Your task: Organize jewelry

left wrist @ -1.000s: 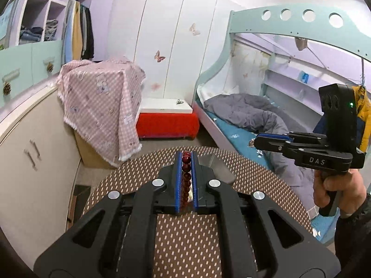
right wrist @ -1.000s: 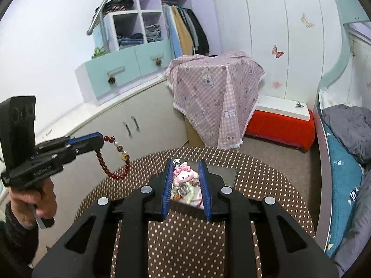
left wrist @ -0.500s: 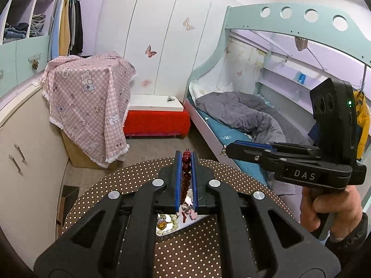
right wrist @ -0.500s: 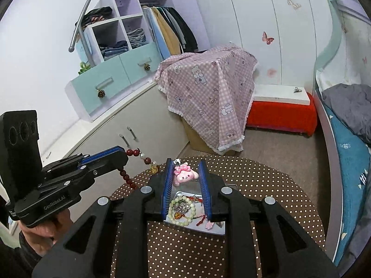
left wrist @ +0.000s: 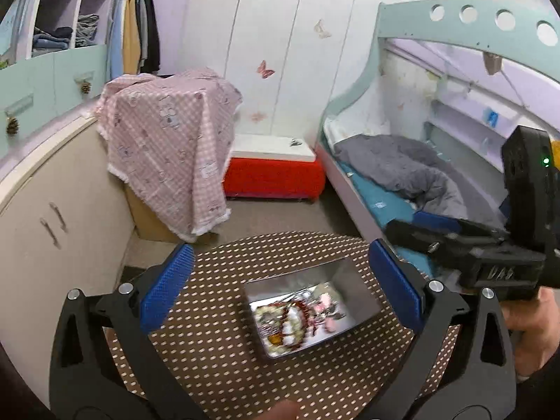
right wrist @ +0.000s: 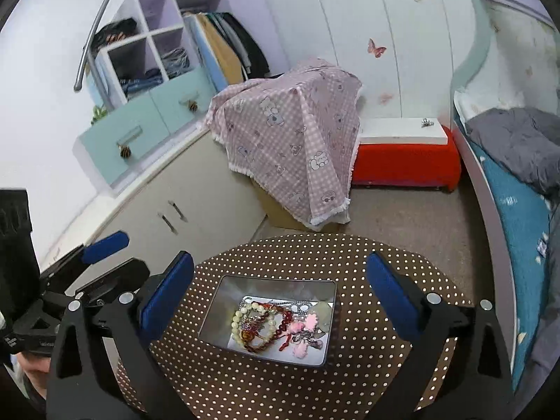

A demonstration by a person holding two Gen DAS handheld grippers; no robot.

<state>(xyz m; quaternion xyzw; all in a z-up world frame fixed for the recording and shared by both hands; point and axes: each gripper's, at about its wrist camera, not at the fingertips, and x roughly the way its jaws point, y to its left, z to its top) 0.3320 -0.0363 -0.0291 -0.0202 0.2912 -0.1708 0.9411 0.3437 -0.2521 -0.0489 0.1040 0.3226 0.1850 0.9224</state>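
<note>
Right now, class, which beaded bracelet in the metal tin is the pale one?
The cream pearl-bead bracelet at the left side of the rectangular metal tin; the dark red beaded bracelet beside it is far darker.

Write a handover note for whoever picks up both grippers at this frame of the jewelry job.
Left gripper: jaws wide open, empty, above the metal tin.
Right gripper: jaws wide open, empty, also over the tin.
Tin sits on the polka-dot round table. Inside, piled together: pearl bracelet, dark red bead bracelet, pink charms, a rhinestone piece.
Done: the jewelry in view is in the tin; none shows on the tablecloth.
Left: possibly untangle or sort the pile; no lid in view.
</note>
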